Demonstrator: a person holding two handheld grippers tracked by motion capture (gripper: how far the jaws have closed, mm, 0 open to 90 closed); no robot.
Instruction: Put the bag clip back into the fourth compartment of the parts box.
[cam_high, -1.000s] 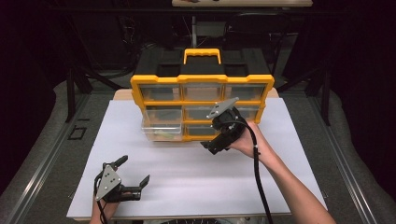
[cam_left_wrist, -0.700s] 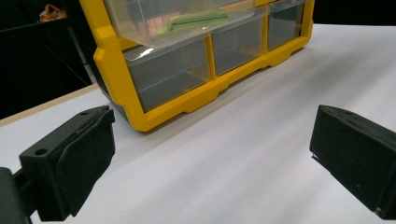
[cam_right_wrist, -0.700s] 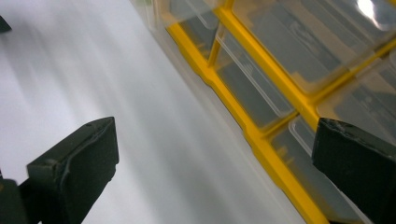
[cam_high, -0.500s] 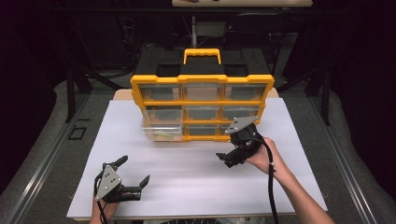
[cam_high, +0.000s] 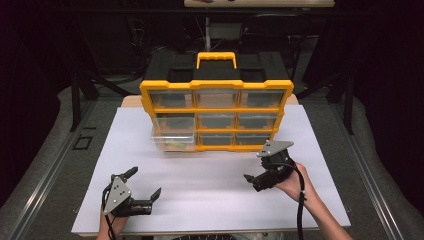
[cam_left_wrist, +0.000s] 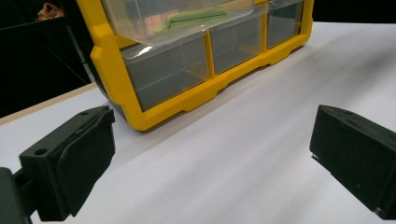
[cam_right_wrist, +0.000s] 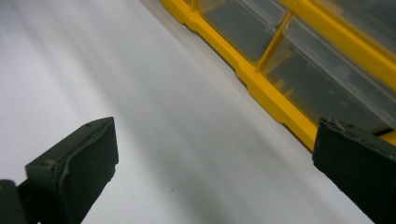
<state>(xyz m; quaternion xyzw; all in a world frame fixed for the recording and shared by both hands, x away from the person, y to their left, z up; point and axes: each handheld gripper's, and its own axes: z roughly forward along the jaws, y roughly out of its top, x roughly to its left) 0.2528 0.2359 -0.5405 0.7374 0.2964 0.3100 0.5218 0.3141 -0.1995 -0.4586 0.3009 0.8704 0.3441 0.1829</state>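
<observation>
A yellow organizer (cam_high: 216, 85) with clear drawers and a carry handle stands at the back of the white table sheet (cam_high: 210, 200). Its middle-left drawer (cam_high: 173, 140) is pulled out, and a pale green item (cam_left_wrist: 196, 17) lies inside it. My left gripper (cam_high: 144, 183) rests near the front left of the sheet, open and holding nothing; its jaws stand wide apart in the left gripper view (cam_left_wrist: 210, 158), pointing at the organizer's lower corner (cam_left_wrist: 140, 116). My right gripper (cam_high: 256, 171) hovers in front of the organizer's lower right drawers (cam_right_wrist: 299, 88), open and holding nothing.
The white sheet runs from the organizer to the near table edge, with bare surface between the two grippers. Dark stands and cables (cam_high: 100, 85) sit behind the table. A grey floor strip (cam_high: 45, 170) borders the left side.
My right gripper has drawn back from the organizer's front, moving right and toward the near edge. The left gripper has stayed in place.
</observation>
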